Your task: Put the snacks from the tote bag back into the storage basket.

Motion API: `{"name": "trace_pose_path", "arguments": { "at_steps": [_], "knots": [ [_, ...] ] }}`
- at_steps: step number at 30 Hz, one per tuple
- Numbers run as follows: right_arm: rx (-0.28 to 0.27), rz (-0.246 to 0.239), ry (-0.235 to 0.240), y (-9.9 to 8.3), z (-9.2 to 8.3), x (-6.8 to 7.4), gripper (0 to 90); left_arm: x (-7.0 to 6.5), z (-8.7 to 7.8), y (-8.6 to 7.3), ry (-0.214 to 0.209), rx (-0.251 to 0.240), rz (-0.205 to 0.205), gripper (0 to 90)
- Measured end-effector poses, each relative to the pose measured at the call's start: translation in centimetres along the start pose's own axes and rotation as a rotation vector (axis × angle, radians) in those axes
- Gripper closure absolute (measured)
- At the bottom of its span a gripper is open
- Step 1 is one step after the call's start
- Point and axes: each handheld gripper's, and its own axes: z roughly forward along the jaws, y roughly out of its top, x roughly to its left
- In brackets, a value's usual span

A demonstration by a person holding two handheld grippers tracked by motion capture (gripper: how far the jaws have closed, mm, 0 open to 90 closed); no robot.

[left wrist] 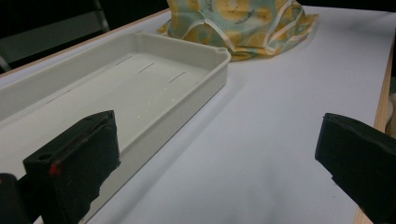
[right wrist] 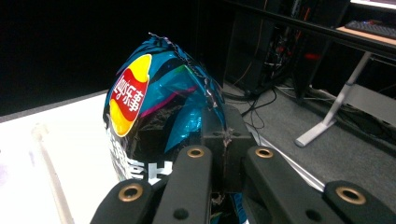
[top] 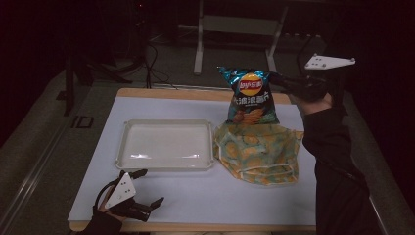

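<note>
jaws of the right gripper [top: 279, 81] pinch a chip bag [top: 250, 96] above the cloth [top: 259, 152], seemingly clear of it, while the left gripper [top: 150, 188] rests wide apart beside the tray [top: 166, 165] near the table [top: 220, 196] edge.

Pretty clearly a lab or test setup rather than a home. A white-topped table [top: 195, 196] is set in a dark room on grey carpet, cables [top: 151, 58] are left trailing across the floor, and metal desk legs [top: 198, 44] plus a keyboard [right wrist: 373, 28] are seen behind.
</note>
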Motion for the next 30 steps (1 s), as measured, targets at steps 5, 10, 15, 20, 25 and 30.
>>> {"name": "trace_pose_path", "arguments": {
  "at_steps": [5, 10, 15, 20, 25, 30],
  "knots": [
    [-0.004, -0.002, 0.012, 0.6, 0.8, 0.8, 90.0, -0.1, 0.1, 0.0, -0.006, 0.009, 0.008, 0.3],
    [-0.006, -0.010, 0.014, 1.4, 1.5, 1.7, 90.0, 0.0, 0.0, 0.0, -0.004, 0.001, 0.003, 0.3],
    [-0.011, 0.002, 0.020, 2.0, 2.2, 2.5, 90.0, 0.0, 0.0, 0.0, -0.008, -0.001, 0.000, 0.3],
    [-0.016, -0.017, 0.031, 2.7, 3.1, 3.7, 90.0, -0.1, 0.0, 0.0, -0.010, -0.001, -0.001, 0.3],
    [-0.022, -0.007, 0.040, 3.1, 4.2, 4.6, 90.0, -0.1, 0.0, 0.0, -0.009, -0.006, -0.005, 0.3],
    [-0.028, -0.009, 0.057, 3.3, 5.2, 5.7, 90.0, 0.0, 0.0, 0.0, -0.008, -0.006, -0.001, 0.3]
  ]
}}
